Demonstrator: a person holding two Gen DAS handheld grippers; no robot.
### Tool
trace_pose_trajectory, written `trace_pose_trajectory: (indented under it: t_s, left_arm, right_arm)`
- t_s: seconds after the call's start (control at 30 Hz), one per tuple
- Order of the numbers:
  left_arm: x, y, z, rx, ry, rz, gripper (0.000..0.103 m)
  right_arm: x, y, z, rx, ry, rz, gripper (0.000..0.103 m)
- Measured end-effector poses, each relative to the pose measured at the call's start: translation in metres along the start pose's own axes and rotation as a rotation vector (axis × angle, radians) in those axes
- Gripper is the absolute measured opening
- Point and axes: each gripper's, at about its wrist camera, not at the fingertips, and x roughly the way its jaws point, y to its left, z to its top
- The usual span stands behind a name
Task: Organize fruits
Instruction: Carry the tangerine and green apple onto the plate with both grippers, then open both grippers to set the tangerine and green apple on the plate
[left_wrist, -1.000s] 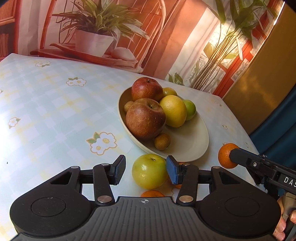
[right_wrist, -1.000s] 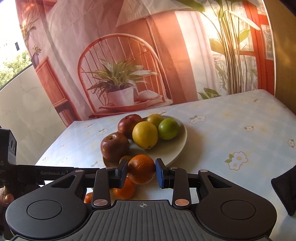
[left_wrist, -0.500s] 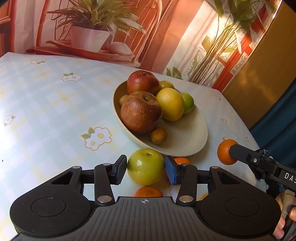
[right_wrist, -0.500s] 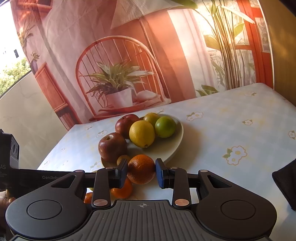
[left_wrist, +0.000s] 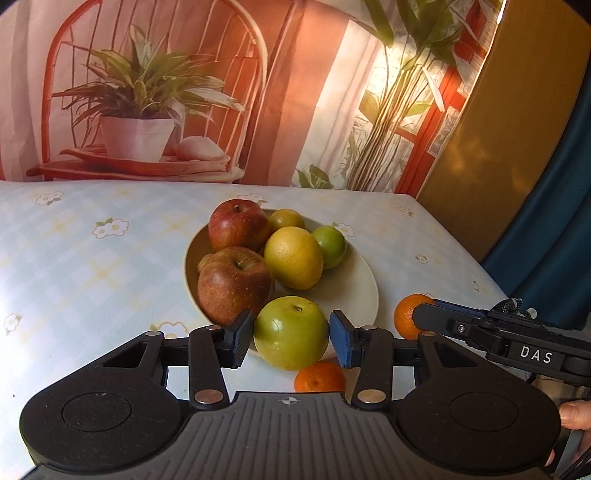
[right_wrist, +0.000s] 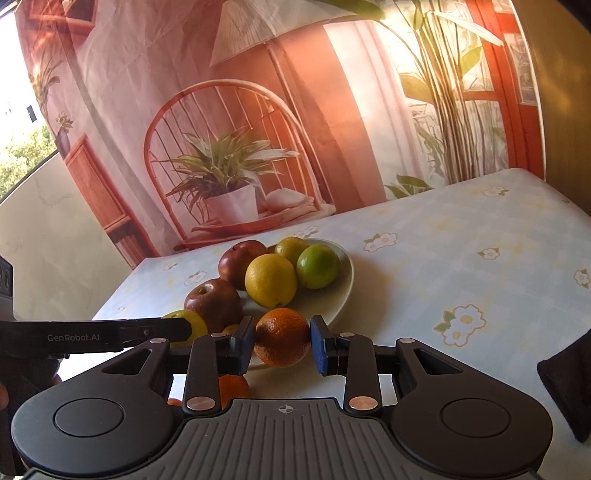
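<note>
Green apple (left_wrist: 291, 332) clamped in my left tool (left_wrist: 291, 338), orange (right_wrist: 282, 336) clamped in my right tool (right_wrist: 282, 341); plate (left_wrist: 364, 295) at twelve o'clock, apple seemingly lifted clear.

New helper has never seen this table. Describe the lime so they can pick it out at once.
Find the cream oval plate on the flowered tablecloth; fruit is heaped on it. The lime sits on the plate's far right side, touching the big yellow lemon and just in front of a smaller yellowish fruit. It is the plate's only bright green piece, rounder and smaller than the lemon.
</note>
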Motion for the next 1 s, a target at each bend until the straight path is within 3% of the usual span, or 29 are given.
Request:
trace_pose_trajectory:
  t_s: [0.13,0.4,1.0]
  left_arm:
    - [0.021,-0.016,0.006,0.083,0.023,0.013,0.047]
    - [0.048,-0.024,0.008,0.147,0.065,0.018,0.048]
    - [0.063,-0.023,0.009,0.159,0.110,-0.001,0.048]
  right_arm:
    - [0.012,-0.008,0.015,-0.039,0.002,0.012,0.029]
    - [0.056,-0.015,0.038,-0.127,0.063,0.013,0.029]
    - [0.101,-0.021,0.034,-0.134,0.127,-0.013,0.030]
